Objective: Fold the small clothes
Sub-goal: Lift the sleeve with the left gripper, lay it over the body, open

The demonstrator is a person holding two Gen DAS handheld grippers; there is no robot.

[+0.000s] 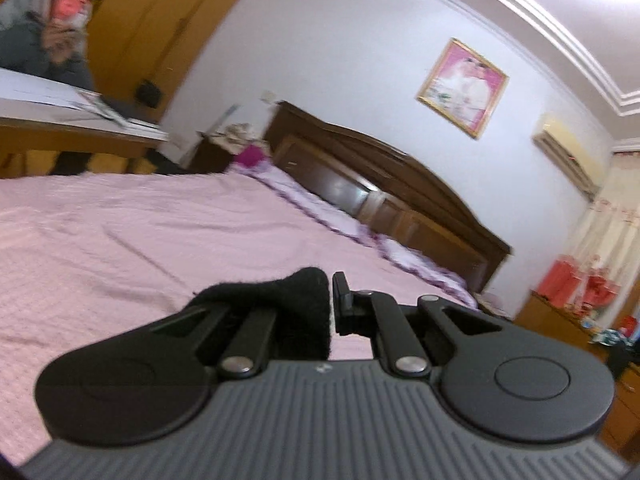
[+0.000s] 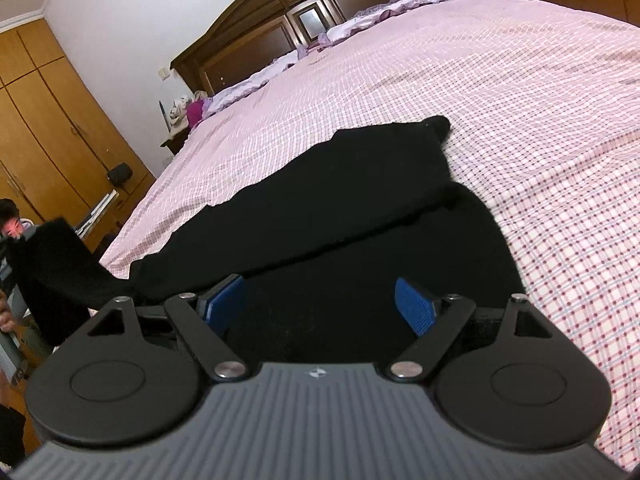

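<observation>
The work item is a black garment, knit by its look, lying on the pink checked bedspread. In the right wrist view it fills the centre of the frame, running from the lower left up to a bunched corner in the upper right. A diagonal edge crosses it, so one layer appears already laid over another. The exact type of garment cannot be determined.

Left gripper: jaws drawn narrow, clamping a fold of the same black fabric, which bulges over the left finger at centre frame. In the right wrist view a raised strip of dark cloth at the far left edge is probably this held end, lifted clear of the bed.

Right gripper: jaws spread wide, nothing between them. The blue pads sit just above the near part of the garment; contact with the cloth cannot be confirmed.

Handling assessment:
- The fabric is judged soft, light and limp. It will drape and sag from any single hold point.
- Slip risk is low; the knit surface should seat well against ribbed pads.
- No fragility concern. The main risk is pinching the bedspread along with the cloth.
- Recommended hold: a corner or the hem edge, gripping through the garment layers only, opposite the left gripper's hold, so the cloth stays taut between both tools.
</observation>
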